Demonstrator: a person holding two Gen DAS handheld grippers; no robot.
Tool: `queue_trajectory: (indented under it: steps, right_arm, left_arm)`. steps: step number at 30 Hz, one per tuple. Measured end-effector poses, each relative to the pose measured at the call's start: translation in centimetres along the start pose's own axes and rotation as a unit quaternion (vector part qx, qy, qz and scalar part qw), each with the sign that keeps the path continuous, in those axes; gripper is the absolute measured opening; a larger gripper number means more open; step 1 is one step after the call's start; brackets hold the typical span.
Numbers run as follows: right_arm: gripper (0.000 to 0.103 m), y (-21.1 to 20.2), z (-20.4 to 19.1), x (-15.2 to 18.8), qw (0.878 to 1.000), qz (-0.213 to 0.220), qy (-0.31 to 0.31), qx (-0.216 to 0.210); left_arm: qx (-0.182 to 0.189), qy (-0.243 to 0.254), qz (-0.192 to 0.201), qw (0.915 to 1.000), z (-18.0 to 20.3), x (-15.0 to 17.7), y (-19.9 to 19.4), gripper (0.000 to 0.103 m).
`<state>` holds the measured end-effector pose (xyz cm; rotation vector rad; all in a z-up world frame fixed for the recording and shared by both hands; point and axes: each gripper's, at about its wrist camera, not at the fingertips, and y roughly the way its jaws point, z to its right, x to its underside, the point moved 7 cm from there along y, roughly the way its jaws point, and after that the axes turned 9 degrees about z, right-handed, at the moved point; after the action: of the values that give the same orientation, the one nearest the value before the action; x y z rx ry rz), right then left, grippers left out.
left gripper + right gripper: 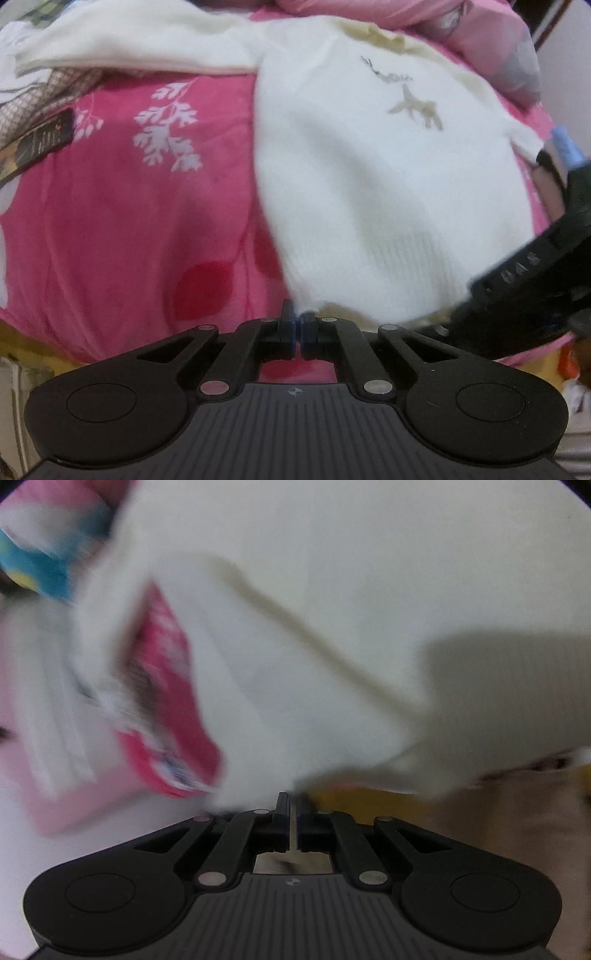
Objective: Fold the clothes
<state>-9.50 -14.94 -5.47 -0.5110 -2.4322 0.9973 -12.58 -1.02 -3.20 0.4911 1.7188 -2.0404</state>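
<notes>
Left gripper's fingers [286, 314] pinching the hem of one white sweater [388, 184], one deer motif [415, 107], lying on one pink bedspread [129, 221]; right gripper's fingers [282, 805] clenching the sweater's white edge.

I work over a bed covered by a pink blanket [110, 206] printed with white leaf sprigs and red spots. On it my white sweater [388, 192] lies spread, deer motif up, one sleeve stretched off to the left at the far side. At the left edge sit a checked cloth [33, 99] and a dark card [48, 138]. Pink bedding [406, 18] bunches at the far end.
</notes>
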Motion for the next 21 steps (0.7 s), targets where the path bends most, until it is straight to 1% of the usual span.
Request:
queue_trajectory:
  steps: [1, 2, 4, 5, 6, 8, 11, 13, 15, 16, 18, 21]
  right_arm:
    - [0.004, -0.1, -0.1, 0.1, 0.999, -0.01, -0.027, 0.027]
    - [0.004, -0.8, -0.8, -0.1, 0.997, -0.011, -0.061, 0.04]
    - [0.004, -2.7, -2.9, -1.1, 0.992, 0.002, -0.122, 0.035]
    - [0.004, -3.8, -4.0, -1.9, 0.988, 0.019, -0.15, 0.032]
    - [0.004, -4.6, -5.1, -2.9, 0.982, 0.04, -0.181, 0.038]
    - [0.004, -5.3, -7.5, -5.9, 0.963, 0.08, -0.248, 0.062]
    - [0.006, -3.9, -10.6, -10.3, 0.939, 0.104, -0.317, 0.086]
    - [0.018, -1.8, -11.5, -11.8, 0.928, 0.083, -0.348, 0.101]
    - [0.019, -0.1, -11.1, -12.2, 0.921, 0.054, -0.369, 0.116]
    - [0.019, 0.5, -11.0, -12.1, 0.92, 0.038, -0.373, 0.119]
    - [0.019, 1.2, -10.8, -11.7, 0.921, 0.021, -0.37, 0.119]
    - [0.019, 0.8, -10.1, -12.1, 0.917, 0.039, -0.368, 0.15]
  left_arm:
    - [0.003, 0.004, 0.003, 1.0, 0.0, 0.3, 0.2, 0.001]
    - [0.005, 0.009, 0.006, 0.9999, 0.0, 0.5, 0.3, 0.001]
    - [0.011, 0.016, 0.012, 0.9997, -0.1, 1.0, 0.6, 0.001]
    - [0.014, 0.018, 0.016, 0.9996, -0.2, 1.1, 0.6, 0.001]
    - [0.016, 0.016, 0.018, 0.9996, -0.3, 1.2, 0.7, 0.001]
    - [0.019, 0.006, 0.02, 0.9996, -0.5, 1.4, 0.9, 0.001]
    - [0.02, -0.009, 0.022, 0.9995, -0.8, 1.5, 0.9, 0.001]
    - [0.022, -0.016, 0.025, 0.9993, -0.9, 1.5, 0.9, 0.001]
    - [0.025, -0.021, 0.028, 0.9991, -1.0, 1.6, 0.8, 0.001]
    - [0.026, -0.023, 0.029, 0.999, -1.0, 1.7, 0.8, 0.001]
    - [0.029, -0.028, 0.03, 0.9988, -1.1, 1.8, 0.9, 0.001]
    - [0.032, -0.037, 0.026, 0.9985, -1.4, 2.0, 1.2, 0.001]
